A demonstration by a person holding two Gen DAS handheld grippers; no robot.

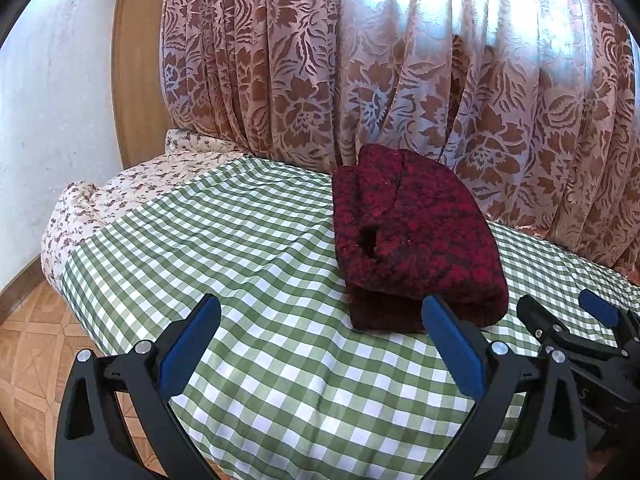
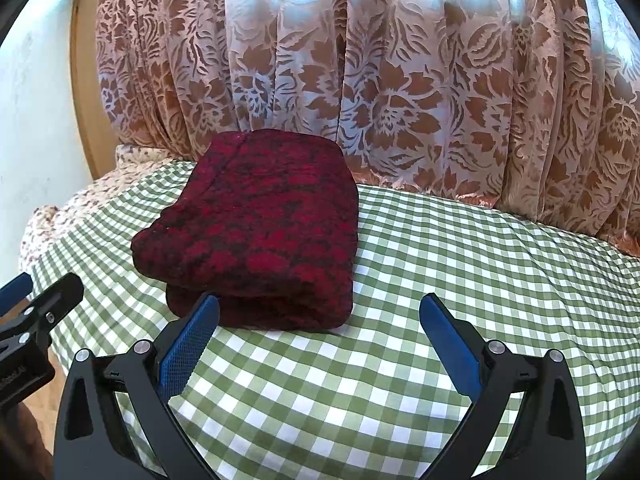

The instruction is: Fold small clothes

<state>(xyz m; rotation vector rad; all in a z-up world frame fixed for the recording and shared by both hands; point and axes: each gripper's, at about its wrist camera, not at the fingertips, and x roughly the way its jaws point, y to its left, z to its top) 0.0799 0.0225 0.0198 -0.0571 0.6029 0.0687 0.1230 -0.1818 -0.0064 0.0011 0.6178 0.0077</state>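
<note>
The red garment (image 2: 256,224) lies folded on the checked sheet (image 2: 440,280). Both the left gripper (image 1: 320,340) and right gripper (image 2: 320,336) gape empty just before it. Press its layers flat.

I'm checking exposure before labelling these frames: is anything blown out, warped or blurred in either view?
Left wrist view: daylight washes out the floral curtain at the top, and the fisheye bows the gingham bedcover. Right wrist view: the same glare on the curtain top; the folded red garment is sharp and evenly lit.

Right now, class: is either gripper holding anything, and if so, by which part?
Nothing is held. The left gripper and right gripper are both open, and the folded red garment lies free on the checked cloth.
</note>
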